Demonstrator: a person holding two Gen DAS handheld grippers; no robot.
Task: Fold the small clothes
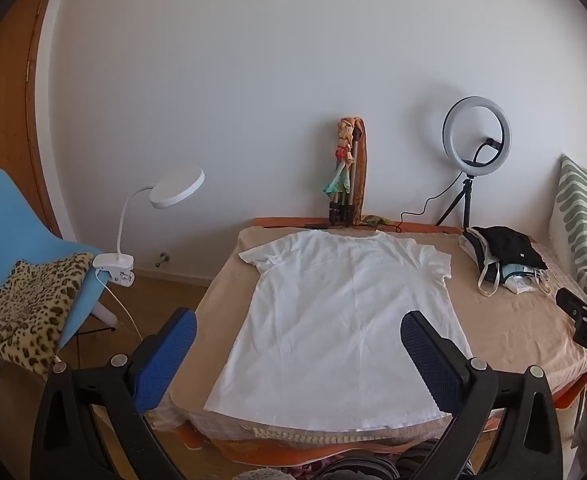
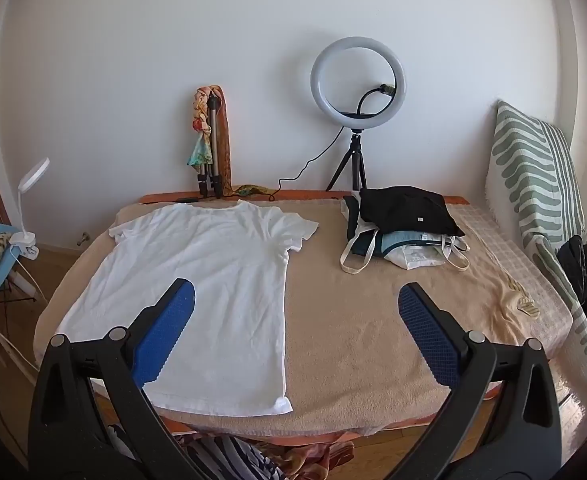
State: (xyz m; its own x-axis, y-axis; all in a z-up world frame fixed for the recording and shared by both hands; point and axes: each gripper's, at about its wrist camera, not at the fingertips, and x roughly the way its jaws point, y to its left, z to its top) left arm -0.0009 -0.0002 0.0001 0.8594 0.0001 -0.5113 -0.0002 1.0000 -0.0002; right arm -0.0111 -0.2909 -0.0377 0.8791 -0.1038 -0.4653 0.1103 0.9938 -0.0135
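Note:
A white T-shirt (image 1: 341, 312) lies spread flat on the beige cloth-covered table (image 1: 513, 320), collar toward the wall and hem at the near edge. It also shows in the right wrist view (image 2: 201, 280), on the table's left half. My left gripper (image 1: 297, 336) is open and empty, held above the shirt's hem. My right gripper (image 2: 295, 308) is open and empty, above the shirt's right edge and the bare beige cloth (image 2: 373, 320). The right gripper's black body (image 1: 585, 320) shows at the right edge of the left wrist view.
A pile of folded clothes (image 2: 405, 232) with a black one on top sits at the back right. A ring light on a tripod (image 2: 357, 80) and a folded tripod with a doll (image 2: 209, 144) stand by the wall. A blue chair (image 1: 25, 256) with a clamp lamp (image 1: 153, 216) stands left. A striped cushion (image 2: 541, 184) leans right.

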